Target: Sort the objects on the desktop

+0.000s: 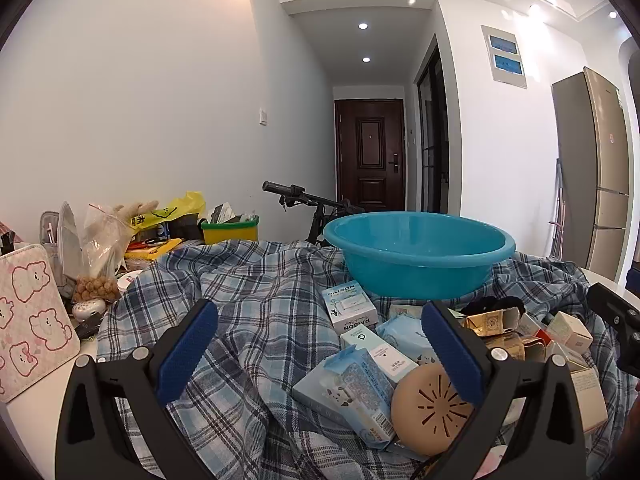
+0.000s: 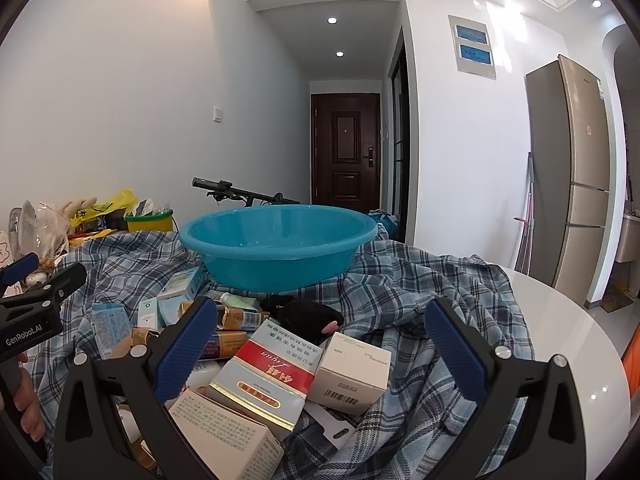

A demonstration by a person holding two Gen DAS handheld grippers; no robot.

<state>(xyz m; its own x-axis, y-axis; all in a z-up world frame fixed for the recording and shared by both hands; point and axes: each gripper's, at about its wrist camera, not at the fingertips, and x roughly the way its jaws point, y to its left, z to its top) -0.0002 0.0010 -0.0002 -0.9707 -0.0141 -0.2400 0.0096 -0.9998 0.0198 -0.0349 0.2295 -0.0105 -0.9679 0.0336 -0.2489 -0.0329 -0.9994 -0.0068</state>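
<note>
A blue basin [image 1: 416, 256] stands empty on a plaid cloth [image 1: 256, 288], also in the right wrist view [image 2: 276, 248]. In front of it lies a pile of small boxes: a Raison box [image 1: 350, 306], light blue cartons [image 1: 352, 388], a tan round disc [image 1: 430, 408], a red and grey box [image 2: 272, 372], a white box [image 2: 352, 372], a black plush item [image 2: 308, 314]. My left gripper [image 1: 320, 344] is open above the pile's left side. My right gripper [image 2: 320, 344] is open above the red box and white box. Both are empty.
At the left stand a pink bear-print case [image 1: 32, 320], plastic bags with snacks [image 1: 96, 264], a yellow-green tub [image 1: 230, 230]. A scooter handlebar [image 1: 296, 194] rises behind the table. The white round table's edge [image 2: 580, 328] shows at the right. The left gripper also shows in the right wrist view [image 2: 36, 300].
</note>
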